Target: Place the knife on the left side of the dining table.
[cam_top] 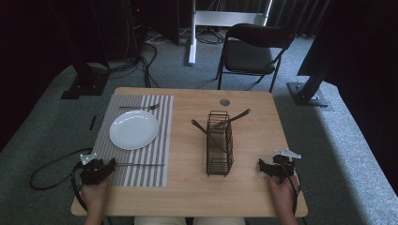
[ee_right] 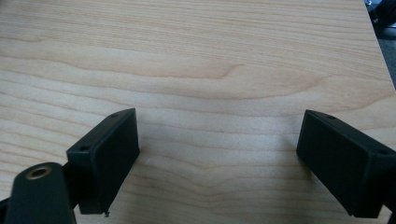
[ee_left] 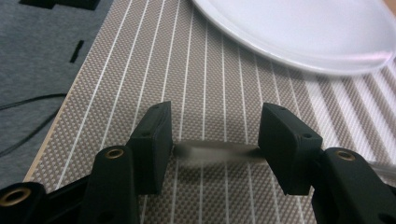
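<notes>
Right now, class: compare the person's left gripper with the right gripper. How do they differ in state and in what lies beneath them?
The left gripper is over the striped placemat, near the white plate; the right gripper is over bare wooden table. A blurred utensil handle lies between the left gripper's jaws, while nothing lies between the right gripper's. The right gripper's jaws stand wider apart. Both are open, black and hand-held.

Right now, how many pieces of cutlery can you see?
4: a fork above the plate, a utensil below it, two handles sticking from the wire caddy; more may hide inside.

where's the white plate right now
In the high view the white plate sits on the striped placemat, table's left side, fork behind it, left tool nearer.
</notes>
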`<state>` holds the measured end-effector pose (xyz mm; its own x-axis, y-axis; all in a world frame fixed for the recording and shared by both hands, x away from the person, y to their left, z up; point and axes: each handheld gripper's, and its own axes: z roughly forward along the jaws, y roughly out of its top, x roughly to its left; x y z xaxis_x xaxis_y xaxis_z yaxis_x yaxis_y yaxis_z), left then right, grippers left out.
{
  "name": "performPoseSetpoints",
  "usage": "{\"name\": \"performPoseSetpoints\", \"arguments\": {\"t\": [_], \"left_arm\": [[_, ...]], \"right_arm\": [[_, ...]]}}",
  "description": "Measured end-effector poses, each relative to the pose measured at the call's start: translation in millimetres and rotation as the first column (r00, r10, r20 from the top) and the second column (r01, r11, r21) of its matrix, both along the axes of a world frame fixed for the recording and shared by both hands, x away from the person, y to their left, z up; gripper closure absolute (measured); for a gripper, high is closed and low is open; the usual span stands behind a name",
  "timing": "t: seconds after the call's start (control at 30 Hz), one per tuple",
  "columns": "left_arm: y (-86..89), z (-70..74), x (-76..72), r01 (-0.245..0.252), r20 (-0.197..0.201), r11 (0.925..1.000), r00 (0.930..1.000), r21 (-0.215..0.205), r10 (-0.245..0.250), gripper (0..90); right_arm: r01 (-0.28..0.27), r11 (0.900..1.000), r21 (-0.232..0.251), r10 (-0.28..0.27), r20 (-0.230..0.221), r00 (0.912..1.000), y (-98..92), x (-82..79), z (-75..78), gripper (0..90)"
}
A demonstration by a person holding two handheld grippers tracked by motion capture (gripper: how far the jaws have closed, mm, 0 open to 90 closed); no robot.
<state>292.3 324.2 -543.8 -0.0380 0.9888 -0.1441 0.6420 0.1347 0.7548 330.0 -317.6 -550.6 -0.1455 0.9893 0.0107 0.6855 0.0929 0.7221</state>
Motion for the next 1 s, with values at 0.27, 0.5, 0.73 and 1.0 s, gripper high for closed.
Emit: {"name": "performPoseSetpoints", "arguments": {"t": [0.27,0.5,0.73,1.0], "left_arm": [[0.7,1.7,-11.7,0.032,0.059,0.9991,0.9978,-0.028,-0.030,39.1],[-14.7,3.3,-26.9,0.100,0.110,0.9946,0.9886,0.029,-0.102,22.4],[-20.5,6.0,-32.5,0.129,0.130,0.9914,0.9829,0.023,-0.131,10.5],[-22.6,3.2,-32.4,0.163,0.091,0.9850,0.9816,0.057,-0.168,0.0]], "right_arm": [[0.000,1.000,0.000,0.000,0.000,1.0000,0.0,0.0,0.0,12.0],[0.000,1.000,0.000,0.000,0.000,1.0000,0.0,0.0,0.0,12.0],[0.000,1.000,0.000,0.000,0.000,1.0000,0.0,0.0,0.0,12.0],[0.000,1.000,0.000,0.000,0.000,1.0000,0.0,0.0,0.0,12.0]]}}
